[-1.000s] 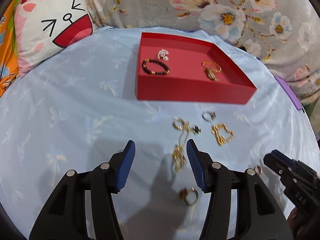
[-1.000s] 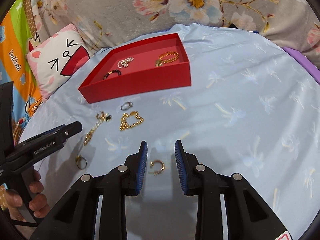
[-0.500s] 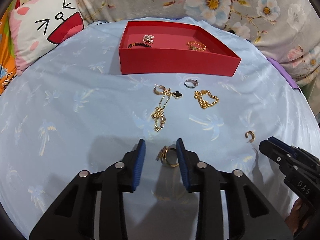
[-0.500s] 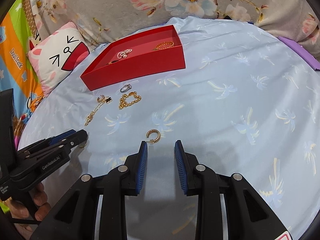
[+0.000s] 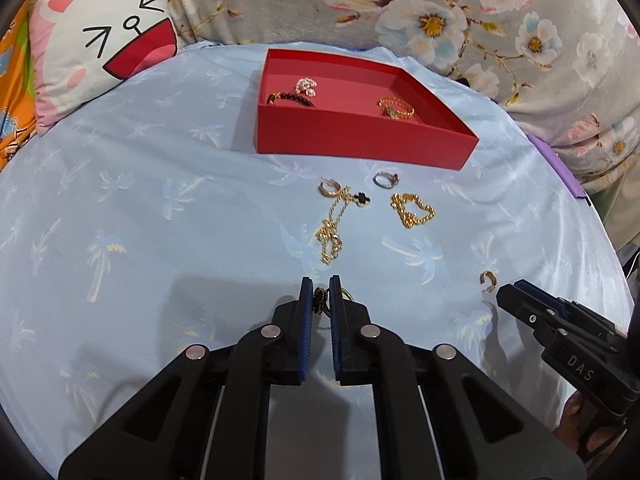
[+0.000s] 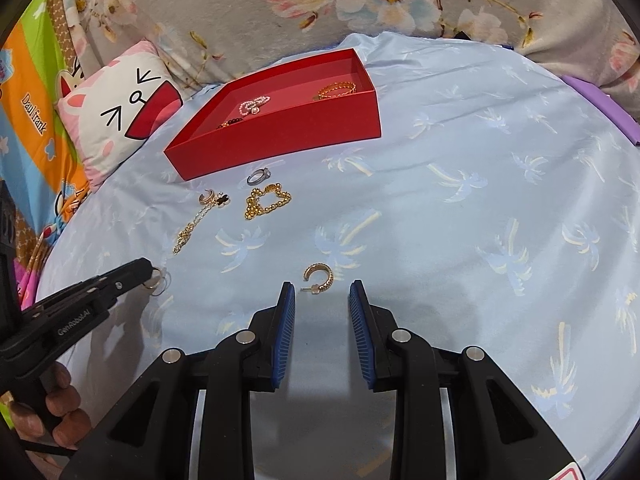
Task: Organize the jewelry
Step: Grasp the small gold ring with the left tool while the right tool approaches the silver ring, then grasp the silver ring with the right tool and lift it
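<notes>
My left gripper (image 5: 321,286) is closing on a gold ring with a dark top (image 5: 321,300), which stands pinched between the blue pads on the light-blue cloth. My right gripper (image 6: 322,292) stands open, with a gold hoop earring (image 6: 318,278) lying just ahead of its fingertips. A red tray (image 5: 360,144) at the back holds a black bead bracelet (image 5: 290,98), a pearl piece (image 5: 306,86) and a gold bracelet (image 5: 396,107). In front of the tray lie a gold chain with a black clover (image 5: 334,228), a silver ring (image 5: 386,179) and a gold bead bracelet (image 5: 412,210).
A cat-face pillow (image 5: 104,40) sits at the back left and a floral blanket (image 5: 440,20) runs behind the tray. A purple edge (image 5: 572,176) shows at the right. A hand (image 6: 60,412) holds the left gripper's handle.
The left jaws went from wide apart to closed around the ring. The hoop earring, between the right fingers a second ago, now lies just ahead of them.
</notes>
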Demonstrator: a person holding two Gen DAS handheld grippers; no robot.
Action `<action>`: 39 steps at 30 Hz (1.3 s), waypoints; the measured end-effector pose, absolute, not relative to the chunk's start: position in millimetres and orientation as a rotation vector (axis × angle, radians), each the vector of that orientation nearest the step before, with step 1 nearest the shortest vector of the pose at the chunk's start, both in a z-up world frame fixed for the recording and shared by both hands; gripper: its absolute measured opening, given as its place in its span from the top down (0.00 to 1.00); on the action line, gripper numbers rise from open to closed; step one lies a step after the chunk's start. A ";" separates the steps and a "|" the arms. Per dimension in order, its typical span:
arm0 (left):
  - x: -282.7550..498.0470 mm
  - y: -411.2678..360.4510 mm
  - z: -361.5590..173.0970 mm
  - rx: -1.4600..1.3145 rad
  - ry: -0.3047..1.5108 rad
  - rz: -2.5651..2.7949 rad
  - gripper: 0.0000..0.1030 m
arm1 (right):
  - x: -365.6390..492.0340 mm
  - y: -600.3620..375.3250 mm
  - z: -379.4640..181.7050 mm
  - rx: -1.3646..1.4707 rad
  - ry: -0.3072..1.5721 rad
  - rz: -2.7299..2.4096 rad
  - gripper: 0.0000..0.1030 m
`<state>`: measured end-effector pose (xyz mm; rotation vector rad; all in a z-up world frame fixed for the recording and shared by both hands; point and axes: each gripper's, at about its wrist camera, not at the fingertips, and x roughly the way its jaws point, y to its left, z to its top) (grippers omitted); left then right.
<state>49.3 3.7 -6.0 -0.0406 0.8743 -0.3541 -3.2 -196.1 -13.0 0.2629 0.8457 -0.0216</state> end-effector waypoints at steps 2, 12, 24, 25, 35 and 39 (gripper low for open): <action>50.2 8.1 0.2 -0.048 0.860 -0.348 0.93 | -0.4 -194.6 -10.6 0.257 0.840 -0.017 0.72; 60.3 25.6 14.2 -0.071 0.828 -0.307 0.93 | 64.7 -174.5 3.6 0.214 0.823 0.049 0.72; 76.1 46.4 11.8 -0.085 0.830 -0.273 0.93 | 140.5 -146.1 -15.9 0.128 0.889 0.077 0.73; 77.2 47.6 11.4 -0.087 0.831 -0.271 0.93 | 142.1 -144.4 -15.8 0.122 0.888 0.079 0.73; 81.1 49.0 10.6 -0.094 0.835 -0.271 0.93 | 139.2 -136.9 -17.9 0.044 0.883 0.039 0.78; 83.8 47.4 11.9 -0.094 0.831 -0.277 0.93 | 132.6 -145.3 -13.3 0.082 0.872 0.038 0.78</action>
